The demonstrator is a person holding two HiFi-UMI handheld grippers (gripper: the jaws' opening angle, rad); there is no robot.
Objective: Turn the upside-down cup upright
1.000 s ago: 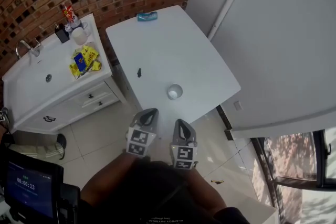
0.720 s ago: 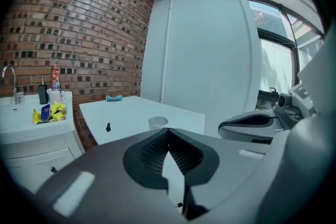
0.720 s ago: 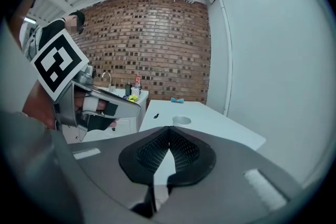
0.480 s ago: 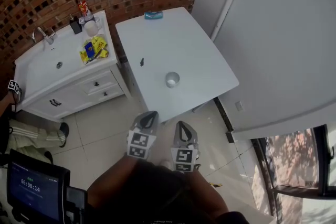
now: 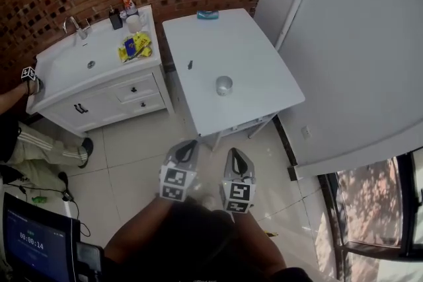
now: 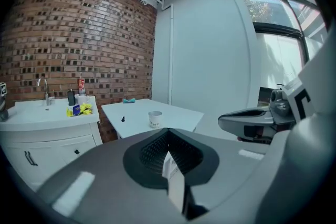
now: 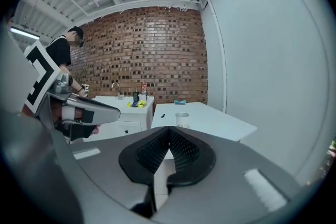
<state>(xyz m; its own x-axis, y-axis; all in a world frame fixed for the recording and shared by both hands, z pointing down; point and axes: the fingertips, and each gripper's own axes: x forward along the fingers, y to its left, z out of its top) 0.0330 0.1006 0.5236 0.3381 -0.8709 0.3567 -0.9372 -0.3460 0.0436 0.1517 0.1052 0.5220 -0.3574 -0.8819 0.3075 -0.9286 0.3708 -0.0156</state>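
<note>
A small white paper cup [image 5: 224,85] stands on the white table [image 5: 258,56], near its front edge. In the left gripper view the cup [image 6: 155,119] shows its wider end up, and the right gripper view shows the cup [image 7: 181,119] the same way. My left gripper [image 5: 190,144] and right gripper [image 5: 232,152] hang side by side over the floor tiles, well short of the table. Both are shut with nothing in them. The left gripper [image 6: 168,134] and the right gripper [image 7: 169,131] both point toward the table.
A white sink cabinet [image 5: 99,76] with yellow packets [image 5: 135,46] and bottles stands left of the table. A blue item [image 5: 207,14] and a small black item [image 5: 190,65] lie on the table. A person [image 5: 20,135] is at the left; a white wall [image 5: 357,43] is at the right.
The table and cup have drawn away toward the top of the head view. Both grippers, which were at the table's front edge, now hang over open floor, still shut.
</note>
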